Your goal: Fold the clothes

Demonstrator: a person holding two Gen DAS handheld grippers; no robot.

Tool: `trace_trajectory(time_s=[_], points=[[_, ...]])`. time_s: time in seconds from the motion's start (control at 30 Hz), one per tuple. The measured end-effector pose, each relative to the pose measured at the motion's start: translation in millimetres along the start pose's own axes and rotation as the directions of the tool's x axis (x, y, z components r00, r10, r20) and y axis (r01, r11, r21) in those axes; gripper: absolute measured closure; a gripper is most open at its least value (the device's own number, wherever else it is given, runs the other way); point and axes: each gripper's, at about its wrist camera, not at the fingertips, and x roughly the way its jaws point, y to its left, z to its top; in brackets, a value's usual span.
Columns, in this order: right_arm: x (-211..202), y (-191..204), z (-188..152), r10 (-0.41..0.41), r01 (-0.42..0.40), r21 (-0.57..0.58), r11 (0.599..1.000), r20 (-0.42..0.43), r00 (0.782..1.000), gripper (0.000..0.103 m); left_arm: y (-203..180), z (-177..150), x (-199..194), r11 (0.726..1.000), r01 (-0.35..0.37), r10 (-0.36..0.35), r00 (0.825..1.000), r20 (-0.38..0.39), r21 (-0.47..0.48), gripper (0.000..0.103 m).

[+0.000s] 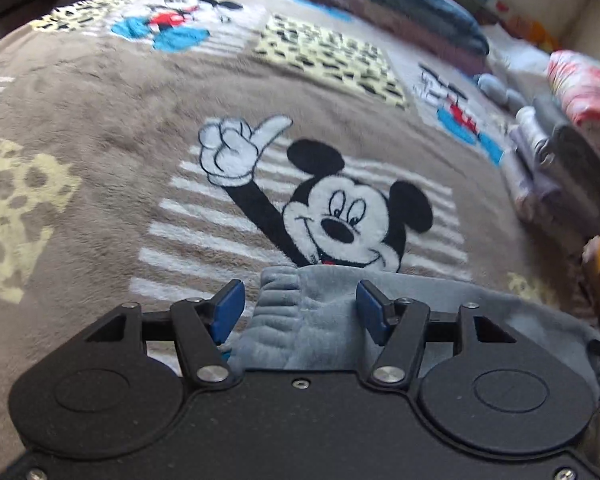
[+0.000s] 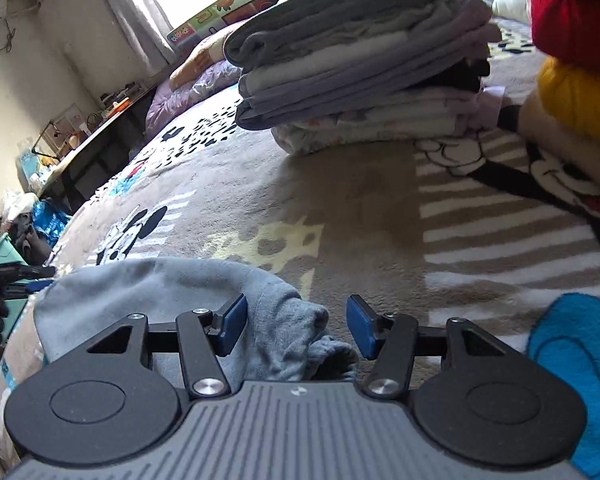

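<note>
A light blue fleece garment (image 1: 308, 320) lies on the Mickey Mouse blanket (image 1: 100, 120). In the left wrist view its gathered cuff sits between the blue pads of my left gripper (image 1: 300, 304), which is open and just over it. In the right wrist view the same garment (image 2: 172, 304) lies bunched at the lower left, with a crumpled end between the pads of my right gripper (image 2: 296, 320), also open. The left gripper's black body shows at the left edge (image 2: 4, 276).
A stack of folded clothes (image 2: 360, 52) stands on the blanket (image 2: 340, 208) ahead of the right gripper, with red and yellow folded items (image 2: 576, 60) to its right. The stack shows at the right in the left wrist view (image 1: 560, 168). Rolled bedding (image 1: 420, 12) lies at the far side.
</note>
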Motion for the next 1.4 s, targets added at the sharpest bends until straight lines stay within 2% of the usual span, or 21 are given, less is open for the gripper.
trace_trajectory(time_s=[0.07, 0.1, 0.13, 0.2, 0.3, 0.33, 0.47, 0.63, 0.77, 0.87, 0.97, 1.1, 1.23, 1.3, 1.4], points=[[3, 1, -1, 0.012, -0.012, -0.003, 1.000, -0.011, 1.000, 0.048, -2, 3, 6, 1.000, 0.020, -0.019, 0.999, -0.027, 0.014, 0.044], [4, 1, -2, 0.019, -0.019, -0.009, 1.000, -0.014, 1.000, 0.051, -3, 5, 9, 0.999, 0.029, -0.028, 0.999, -0.040, 0.021, 0.046], [3, 2, -2, 0.023, -0.023, -0.016, 1.000, -0.011, 1.000, 0.059, -8, 6, 9, 0.999, 0.016, -0.014, 0.999, -0.044, 0.051, 0.056], [1, 4, -2, 0.030, -0.030, -0.029, 0.999, -0.002, 1.000, 0.066, -16, 4, 3, 0.993, -0.012, 0.017, 0.999, -0.037, 0.114, 0.069], [-6, 10, -2, 0.032, -0.030, -0.065, 0.997, 0.033, 0.999, 0.075, -24, -2, -20, 0.983, -0.014, 0.004, 0.999, 0.054, 0.184, 0.074], [-11, 14, -2, 0.032, -0.028, -0.076, 0.997, 0.050, 0.998, 0.083, -27, -6, -30, 0.977, -0.014, -0.006, 0.995, 0.095, 0.214, 0.075], [-31, 31, -5, 0.050, -0.036, -0.114, 0.993, 0.121, 0.991, 0.083, -39, -23, -67, 0.961, -0.023, -0.038, 0.976, 0.214, 0.274, 0.076], [-65, 53, -20, 0.077, -0.043, -0.185, 0.982, 0.182, 0.980, 0.084, -48, -58, -116, 0.937, -0.035, -0.091, 0.937, 0.338, 0.349, 0.076], [-94, 64, -41, 0.091, -0.039, -0.229, 0.973, 0.218, 0.972, 0.084, -47, -97, -148, 0.918, -0.040, -0.129, 0.910, 0.394, 0.394, 0.076], [-113, 65, -63, 0.102, -0.049, -0.232, 0.972, 0.224, 0.969, 0.084, -45, -132, -165, 0.887, -0.077, -0.138, 0.897, 0.420, 0.454, 0.076], [-126, 62, -88, 0.104, -0.055, -0.226, 0.973, 0.212, 0.972, 0.084, -44, -168, -174, 0.847, -0.106, -0.139, 0.902, 0.409, 0.522, 0.076], [-135, 52, -122, 0.101, -0.066, -0.181, 0.981, 0.188, 0.977, 0.084, -44, -206, -178, 0.784, -0.103, -0.144, 0.930, 0.340, 0.612, 0.076], [-137, 43, -148, 0.088, -0.063, -0.146, 0.987, 0.168, 0.982, 0.084, -47, -232, -185, 0.745, -0.042, -0.175, 0.951, 0.256, 0.666, 0.073], [-138, 40, -156, 0.082, -0.062, -0.126, 0.990, 0.160, 0.984, 0.084, -45, -239, -190, 0.756, -0.011, -0.177, 0.959, 0.221, 0.655, 0.071], [-141, 34, -166, 0.077, -0.064, -0.092, 0.994, 0.146, 0.986, 0.082, -36, -241, -201, 0.814, 0.064, -0.211, 0.958, 0.191, 0.578, 0.069]])
